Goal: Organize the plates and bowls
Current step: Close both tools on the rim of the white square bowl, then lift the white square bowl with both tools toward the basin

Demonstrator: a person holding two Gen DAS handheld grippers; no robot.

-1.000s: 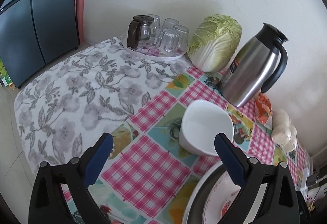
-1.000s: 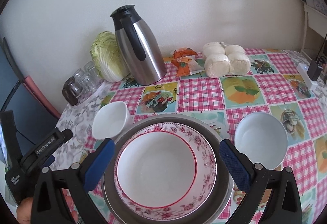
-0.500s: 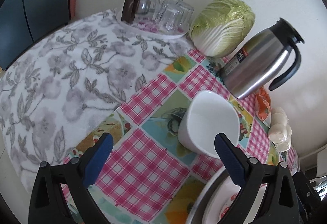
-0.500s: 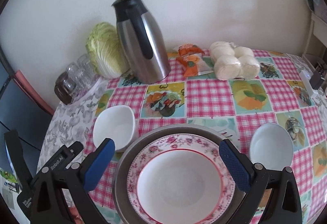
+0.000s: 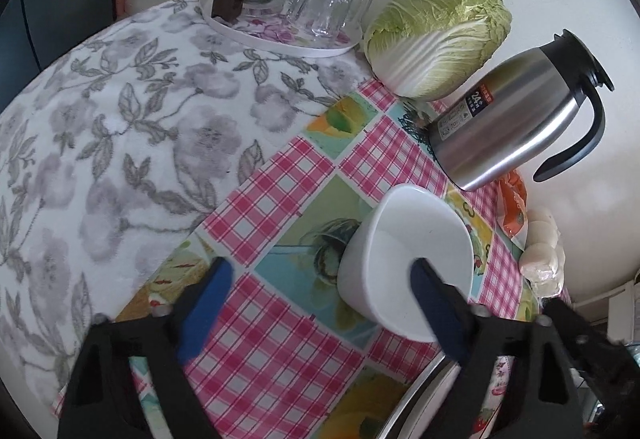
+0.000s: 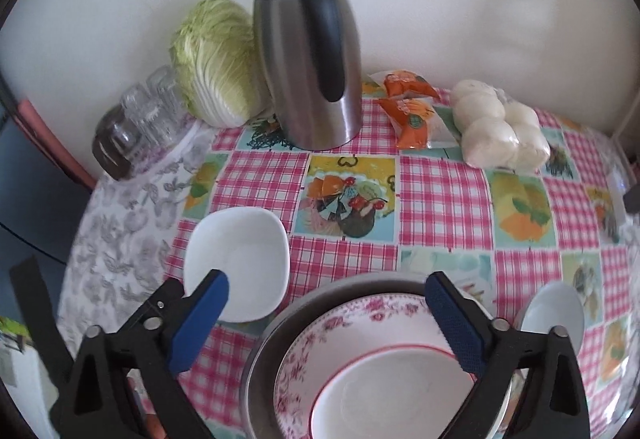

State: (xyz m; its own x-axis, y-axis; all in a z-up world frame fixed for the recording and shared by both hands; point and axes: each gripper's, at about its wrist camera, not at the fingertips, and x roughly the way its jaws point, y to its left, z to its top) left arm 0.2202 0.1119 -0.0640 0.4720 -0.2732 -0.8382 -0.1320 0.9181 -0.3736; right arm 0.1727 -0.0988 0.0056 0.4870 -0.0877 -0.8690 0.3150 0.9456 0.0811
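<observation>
A white squarish bowl point(image 5: 404, 251) stands on the checked tablecloth, left of a stack of dishes. My left gripper point(image 5: 320, 305) hovers just in front of it with its jaws closing. Its right finger point(image 5: 436, 307) overlaps the bowl's near rim, while the left finger stands well clear of the bowl. In the right wrist view the same bowl point(image 6: 236, 255) sits beside a metal plate point(image 6: 264, 343) that carries a floral plate point(image 6: 344, 331). A small round white bowl point(image 6: 556, 315) lies at the right. My right gripper point(image 6: 326, 319) is over the stack's far rim, its jaws closing on nothing.
Along the wall stand a steel thermos jug point(image 6: 308, 55), a cabbage point(image 6: 216, 59), a tray of glasses with a glass pot point(image 5: 288, 3), orange packets point(image 6: 412, 107) and bagged buns point(image 6: 500, 127). A grey floral cloth point(image 5: 120, 143) covers the table's left end.
Both pairs of jaws have narrowed. The left gripper has dropped toward the squarish bowl, its right finger now over the rim. The right gripper has swung left, so the round bowl sits at the view's edge.
</observation>
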